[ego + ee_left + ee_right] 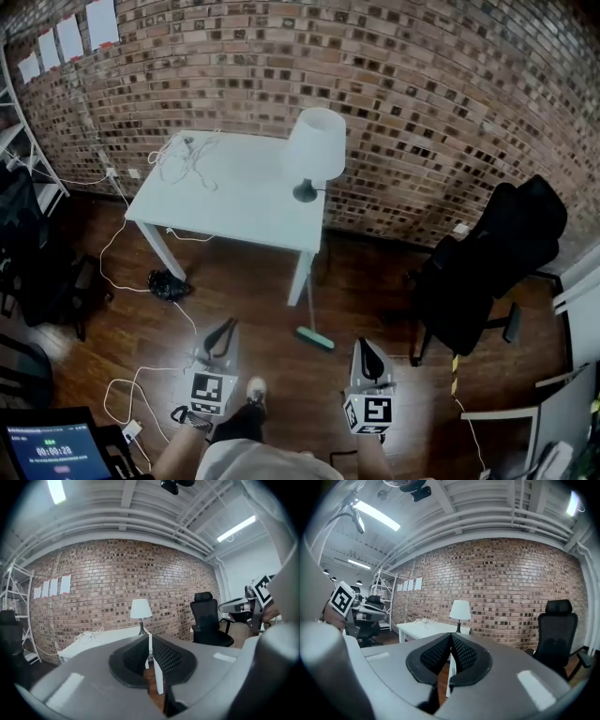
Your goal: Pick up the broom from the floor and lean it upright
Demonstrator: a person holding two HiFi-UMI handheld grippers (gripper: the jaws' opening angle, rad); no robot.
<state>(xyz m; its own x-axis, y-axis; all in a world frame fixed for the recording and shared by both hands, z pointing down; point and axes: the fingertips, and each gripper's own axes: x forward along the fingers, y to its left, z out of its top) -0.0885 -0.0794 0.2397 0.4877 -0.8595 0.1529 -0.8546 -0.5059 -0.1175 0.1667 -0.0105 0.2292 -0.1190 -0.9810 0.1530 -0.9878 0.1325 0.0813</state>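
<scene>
The broom (312, 309) stands upright, its thin handle leaning on the near right corner of the white table (225, 202) and its green head (316, 338) on the wooden floor. My left gripper (223, 334) (150, 639) hovers short of it, to the left, with its jaws shut and nothing between them. My right gripper (368, 353) (451, 637) hovers to the broom's right, also shut and empty. Both point roughly level toward the table and the brick wall. In the gripper views a white upright shows behind the pads; I cannot tell whether it is the table leg or the handle.
A white lamp (314, 145) and loose white cables (183, 155) sit on the table. A black office chair (487, 262) stands at the right, and a black bag (169, 284) lies on the floor under the table's left side. White cable (122, 394) trails across the floor at the left. A screen (56, 452) sits bottom left.
</scene>
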